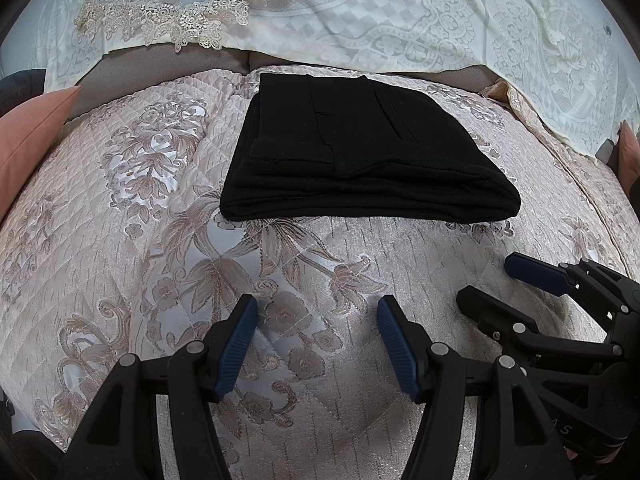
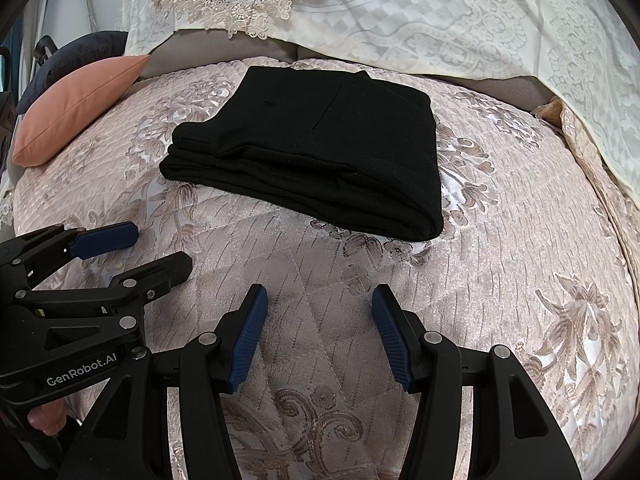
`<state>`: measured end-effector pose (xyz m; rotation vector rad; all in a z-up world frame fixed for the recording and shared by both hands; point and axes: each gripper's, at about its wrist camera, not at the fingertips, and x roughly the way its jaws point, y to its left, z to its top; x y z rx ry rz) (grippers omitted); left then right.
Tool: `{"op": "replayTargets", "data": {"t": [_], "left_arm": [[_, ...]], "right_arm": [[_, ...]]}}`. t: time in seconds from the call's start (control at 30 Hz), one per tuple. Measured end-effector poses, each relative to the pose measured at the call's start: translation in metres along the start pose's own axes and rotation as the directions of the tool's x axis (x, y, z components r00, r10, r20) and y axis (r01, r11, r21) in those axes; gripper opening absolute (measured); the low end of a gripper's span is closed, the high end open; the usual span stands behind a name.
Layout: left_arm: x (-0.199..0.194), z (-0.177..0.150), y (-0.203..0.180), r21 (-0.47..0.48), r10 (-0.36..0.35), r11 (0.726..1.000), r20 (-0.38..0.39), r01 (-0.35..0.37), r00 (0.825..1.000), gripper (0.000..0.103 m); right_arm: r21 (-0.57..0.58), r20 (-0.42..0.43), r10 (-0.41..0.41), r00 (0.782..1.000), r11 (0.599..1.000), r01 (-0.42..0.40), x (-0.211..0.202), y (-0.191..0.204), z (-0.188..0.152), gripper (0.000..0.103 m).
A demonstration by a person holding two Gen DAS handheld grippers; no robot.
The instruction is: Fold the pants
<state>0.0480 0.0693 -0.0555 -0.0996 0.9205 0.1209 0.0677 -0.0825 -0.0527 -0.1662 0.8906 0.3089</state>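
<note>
Pink quilted satin bedspread with a woven floral pattern (image 1: 192, 240) covered the whole work surface, and on it, toward the far edge, lay the black fabric pants (image 1: 360, 152), already folded into a thick rectangular stack.

The stack showed several layers along its near edge, a rounded fold on the right side and a slit pocket on top. Its edges looked fairly even, so the folding seemed finished or nearly so.

If you meant to tidy it, you would have done well to press lightly on the top layer without dragging it, since the satin beneath probably let the stack slide.

Your left gripper (image 1: 318, 344) hung over bare bedspread near you, well short of the pants, its blue ribbed pads spread wide with nothing between them. Your right gripper (image 2: 320, 336) sat just beside it, also spread wide and empty.

Further out, a salmon-pink cushion (image 2: 80, 108) rested at the left, and a white lace-patterned cloth (image 1: 420, 20) draped behind the pants.
</note>
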Motion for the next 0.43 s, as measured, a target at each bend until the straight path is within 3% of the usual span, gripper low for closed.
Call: {"op": "replayTargets", "data": {"t": [0.43], "left_arm": [[0.0004,-0.0015,0.0002,0.0,0.003,1.0,0.007,-0.003,1.0,0.065]], "right_arm": [[-0.003,0.002,-0.001,1.0,1.0,0.001,0.0002,0.0007,0.0001,0.055]]}}
